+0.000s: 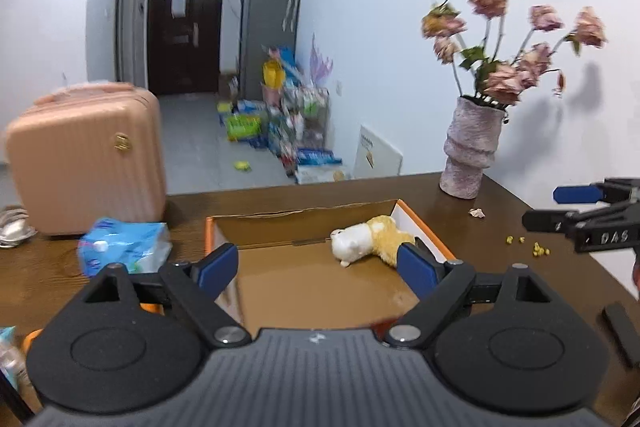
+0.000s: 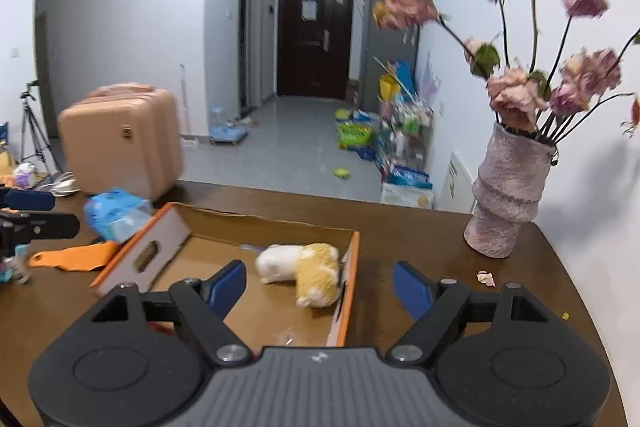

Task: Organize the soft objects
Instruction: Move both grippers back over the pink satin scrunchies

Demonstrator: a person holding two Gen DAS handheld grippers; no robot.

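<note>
A white and yellow plush toy [image 1: 370, 239] lies in the far right corner of an open cardboard box [image 1: 304, 217] with an orange rim. It also shows in the right wrist view [image 2: 302, 267], against the box's right wall [image 2: 346, 291]. My left gripper [image 1: 318, 267] is open and empty above the box's near side. My right gripper [image 2: 320, 287] is open and empty above the box's right wall; it shows at the right edge of the left wrist view [image 1: 576, 207].
A blue tissue pack [image 1: 124, 245] lies left of the box beside a pink suitcase [image 1: 86, 157]. A vase of dried flowers [image 2: 508, 195] stands at the table's far right. An orange flap [image 2: 76, 257] lies left of the box. Small crumbs [image 1: 528, 245] dot the table.
</note>
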